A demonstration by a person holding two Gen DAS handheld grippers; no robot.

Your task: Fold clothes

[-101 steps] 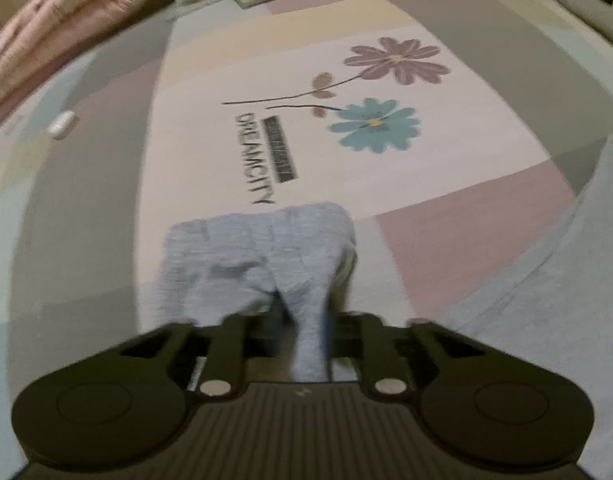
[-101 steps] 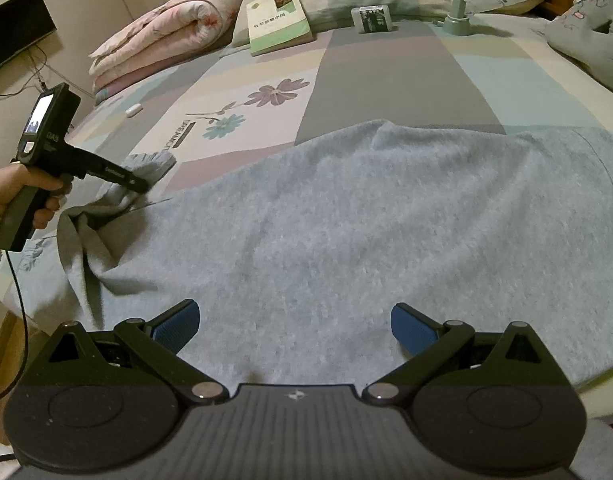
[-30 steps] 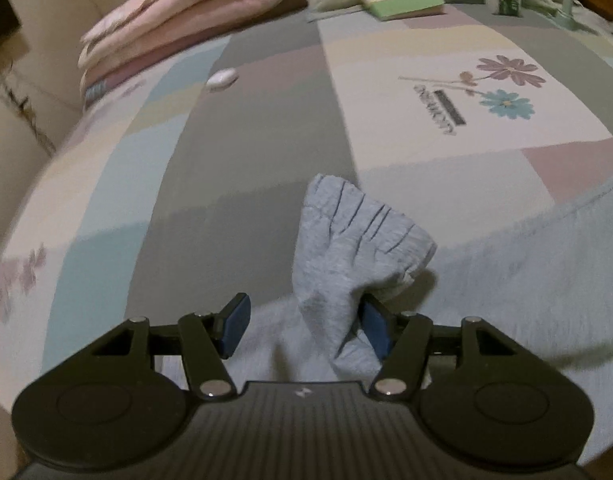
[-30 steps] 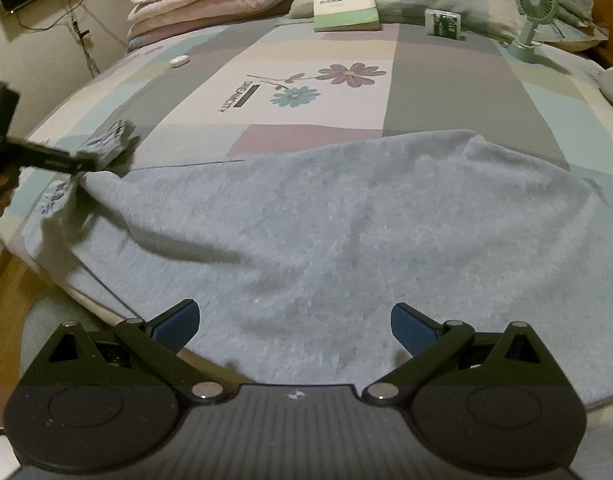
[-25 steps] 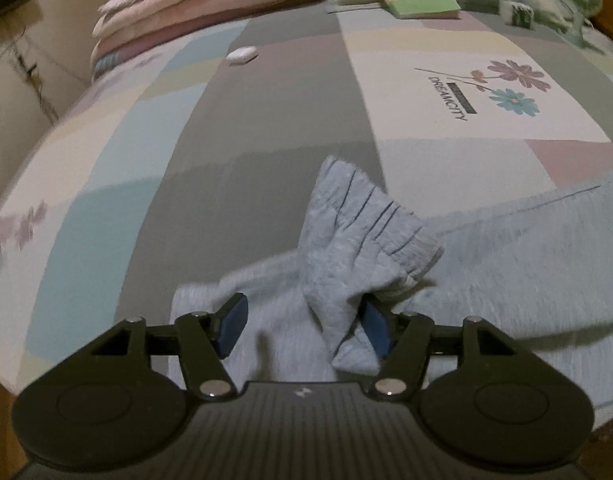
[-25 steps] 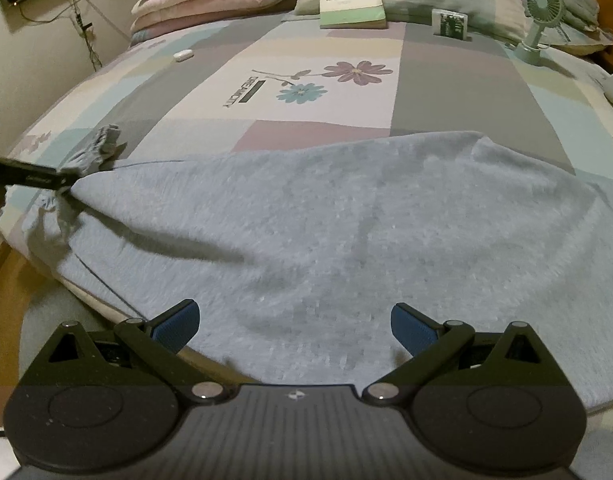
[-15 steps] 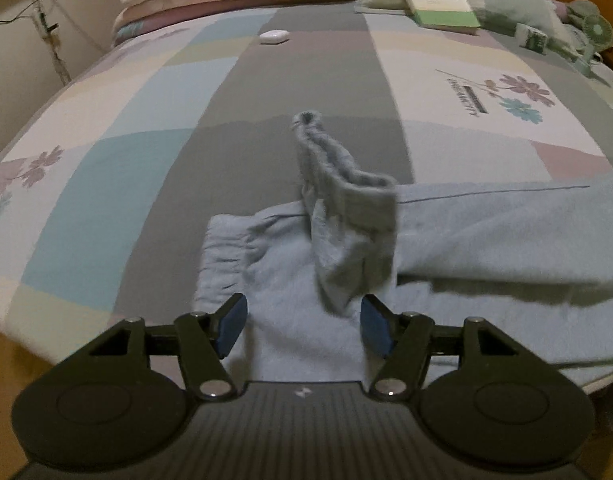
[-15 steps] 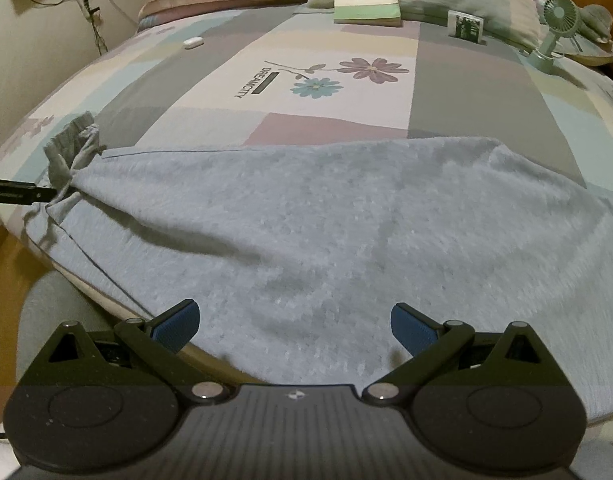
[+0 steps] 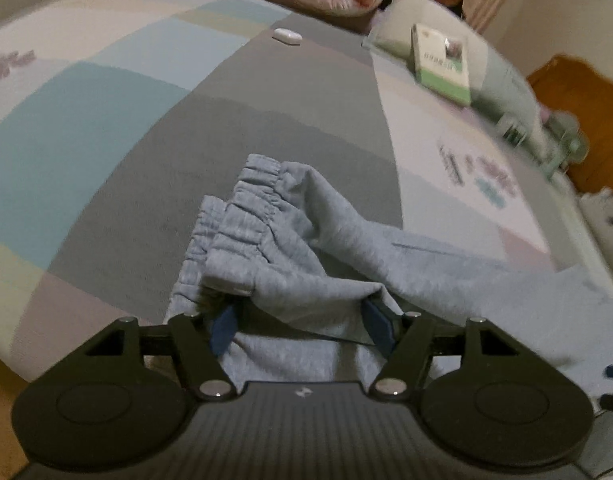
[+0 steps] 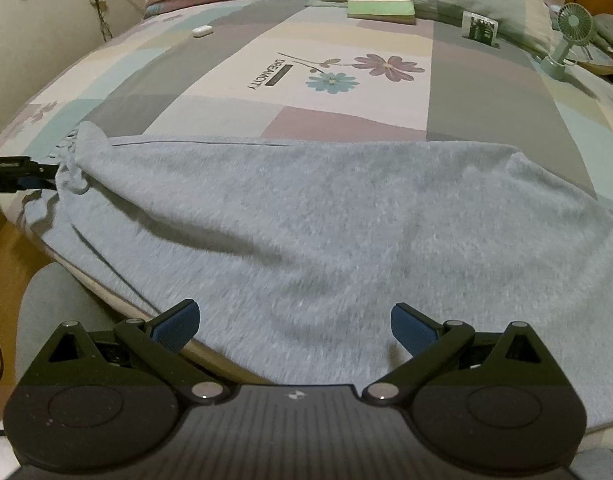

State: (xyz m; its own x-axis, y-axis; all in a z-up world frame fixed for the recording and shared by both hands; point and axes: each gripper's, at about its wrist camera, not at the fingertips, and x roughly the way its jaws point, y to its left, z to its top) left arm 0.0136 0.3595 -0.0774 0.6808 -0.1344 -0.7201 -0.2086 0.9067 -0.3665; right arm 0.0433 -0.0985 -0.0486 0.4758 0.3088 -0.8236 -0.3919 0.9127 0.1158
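Trousers of pale grey-blue fleece lie spread along the near edge of the bed, their long axis running left to right across the right wrist view, with the elastic cuffs gathered at the far left end and the wide part draping off the near edge toward the right. That left end is where the left gripper works: in its own view the top cuff lies just ahead of it, on the second cuff, and a fold of the leg is draped over and between the blue pads. The jaws stand a good way apart and seem to press on nothing, so the cloth looks loose rather than pinched, though the fold hides the pad faces and I cannot be sure. From the right wrist view the same gripper shows only as a dark bar at the left margin, its tip touching or just beside the bunched cuff. The right gripper hovers over the middle of the garment near the bed's edge, jaws wide and empty. The left hand is plainly the nearer to the cuffs, so any fold along the length would likely start there and carry rightward.
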